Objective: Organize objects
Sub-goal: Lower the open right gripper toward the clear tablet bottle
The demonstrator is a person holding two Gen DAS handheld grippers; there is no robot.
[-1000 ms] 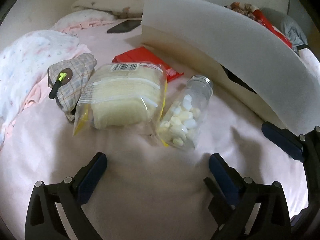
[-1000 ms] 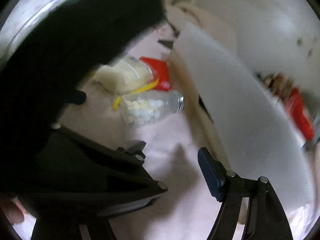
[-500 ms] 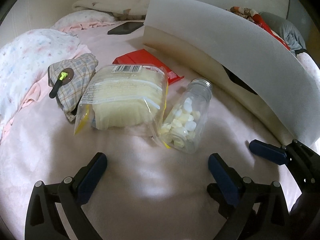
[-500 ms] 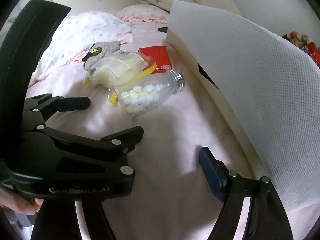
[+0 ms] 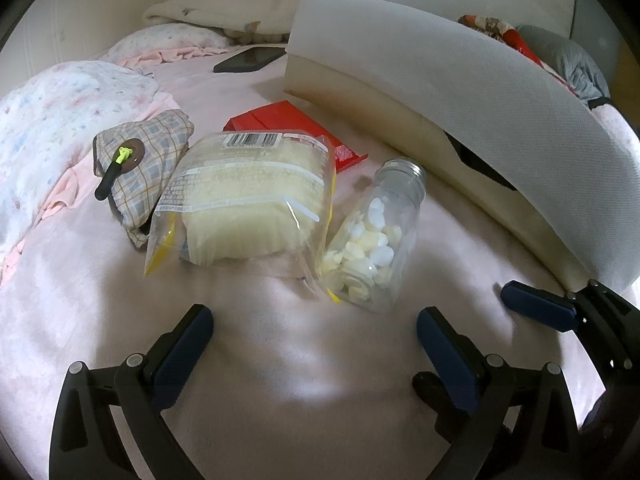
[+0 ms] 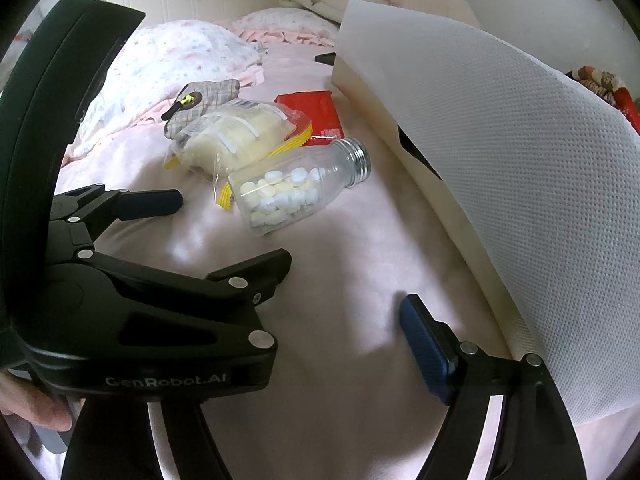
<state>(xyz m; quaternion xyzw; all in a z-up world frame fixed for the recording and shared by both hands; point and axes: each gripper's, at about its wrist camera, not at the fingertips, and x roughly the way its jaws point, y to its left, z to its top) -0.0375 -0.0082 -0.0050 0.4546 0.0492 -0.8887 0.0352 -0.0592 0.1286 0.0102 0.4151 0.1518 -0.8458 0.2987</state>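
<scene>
- The left gripper hovers low over the pink bedspread, jaws spread wide, holding nothing.
- The right gripper sits beside it, also spread apart and empty.
- A clear bottle of white tablets lies on its side just ahead, touching a bag of bread.
- A red packet lies behind, near a white box.
- A plaid pouch rests left of the bread.

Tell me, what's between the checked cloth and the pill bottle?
The clear bag of yellowish food lies between the checked cloth and the pill bottle; the left wrist view shows it best.
</scene>
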